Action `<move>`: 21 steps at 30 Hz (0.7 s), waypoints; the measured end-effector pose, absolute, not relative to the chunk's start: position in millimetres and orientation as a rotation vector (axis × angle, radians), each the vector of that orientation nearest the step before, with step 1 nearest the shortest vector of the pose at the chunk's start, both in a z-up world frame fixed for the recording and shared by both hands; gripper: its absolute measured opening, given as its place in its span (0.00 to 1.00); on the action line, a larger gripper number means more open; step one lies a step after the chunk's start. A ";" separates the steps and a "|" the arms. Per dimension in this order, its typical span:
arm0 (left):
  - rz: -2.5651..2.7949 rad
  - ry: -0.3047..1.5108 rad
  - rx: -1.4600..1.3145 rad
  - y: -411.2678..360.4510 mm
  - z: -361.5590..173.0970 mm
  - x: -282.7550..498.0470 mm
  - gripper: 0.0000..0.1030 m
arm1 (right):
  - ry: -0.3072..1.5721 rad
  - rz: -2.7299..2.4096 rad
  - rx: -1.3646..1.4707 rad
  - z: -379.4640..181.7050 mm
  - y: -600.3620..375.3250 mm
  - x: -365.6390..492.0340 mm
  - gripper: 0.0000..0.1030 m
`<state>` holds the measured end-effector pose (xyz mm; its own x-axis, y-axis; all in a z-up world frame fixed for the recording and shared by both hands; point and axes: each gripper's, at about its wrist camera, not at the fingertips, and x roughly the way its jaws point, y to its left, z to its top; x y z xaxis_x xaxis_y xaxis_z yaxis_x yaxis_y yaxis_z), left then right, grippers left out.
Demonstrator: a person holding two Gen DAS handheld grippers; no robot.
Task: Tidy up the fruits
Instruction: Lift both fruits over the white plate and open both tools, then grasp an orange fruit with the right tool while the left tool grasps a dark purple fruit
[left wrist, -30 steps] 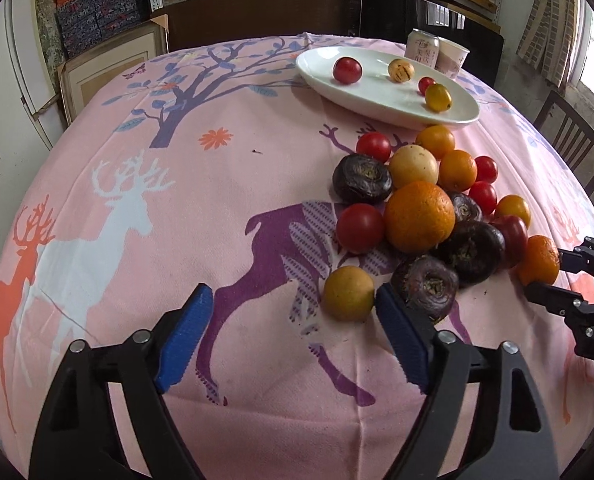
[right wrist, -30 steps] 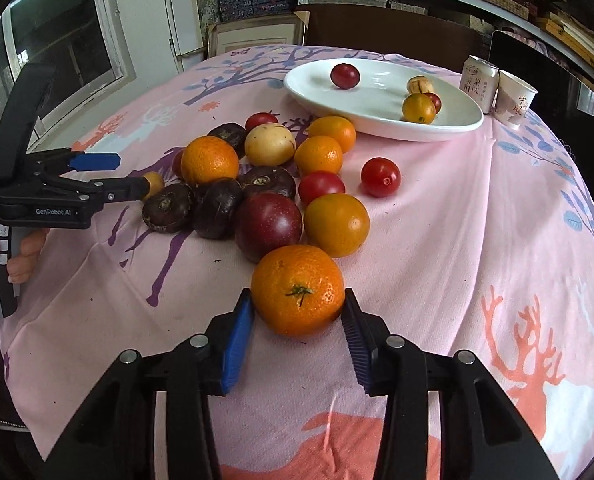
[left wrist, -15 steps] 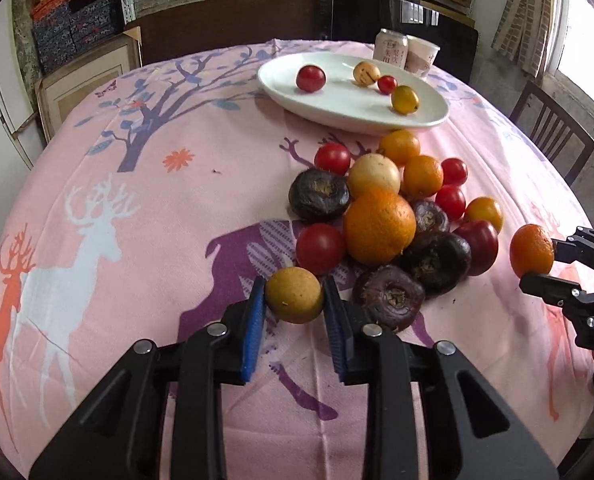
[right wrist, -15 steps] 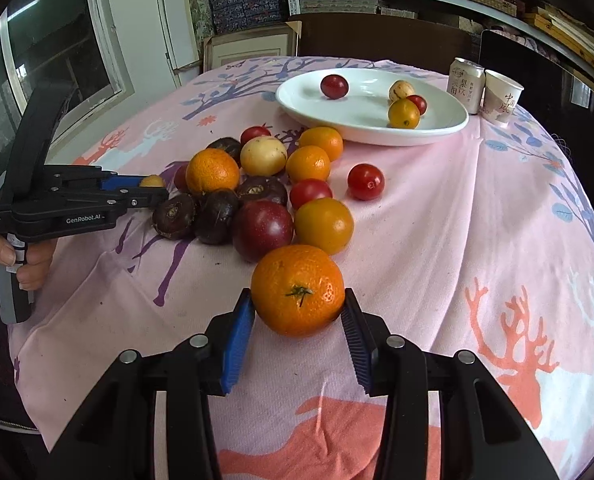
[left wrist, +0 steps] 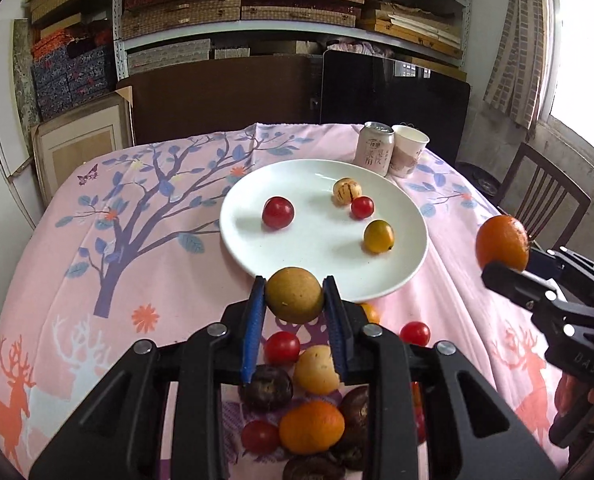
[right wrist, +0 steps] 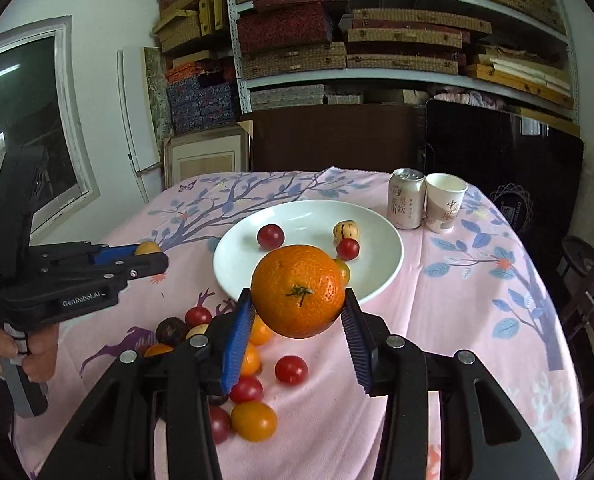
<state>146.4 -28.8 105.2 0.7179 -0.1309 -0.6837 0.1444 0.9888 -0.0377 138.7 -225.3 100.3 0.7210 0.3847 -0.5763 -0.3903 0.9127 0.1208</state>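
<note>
Shelves of woven boxes backed a pink deer-print tablecloth [left wrist: 165, 216] ahead of us. Beyond both grippers lay the white plate [left wrist: 413, 248], presumably the fruit's destination. Our right gripper [right wrist: 299, 312] pinched the orange [right wrist: 298, 291] aloft; our left gripper [left wrist: 295, 312] was clamped on a yellow-brown fruit [left wrist: 294, 295] at the plate's near rim. Its body read "GenRobot.AI".

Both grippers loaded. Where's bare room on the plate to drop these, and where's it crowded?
Plate: near-left part, beside the red tomato, is bare; so is the near rim. Its far-right holds three small fruits. Crowded: the pile on the cloth below the plate. Cloth left of the plate is bare.
</note>
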 end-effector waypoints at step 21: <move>-0.036 0.820 -0.084 -19.0 71.4 207.0 0.77 | 0.803 0.429 -0.055 51.5 -195.8 191.6 0.49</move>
<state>207.0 -19.0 71.4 0.6815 -0.0642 -0.7290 -0.0010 0.9961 -0.0886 191.6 -195.8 51.5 0.6136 0.3512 -0.7072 -0.3928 0.9127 0.1125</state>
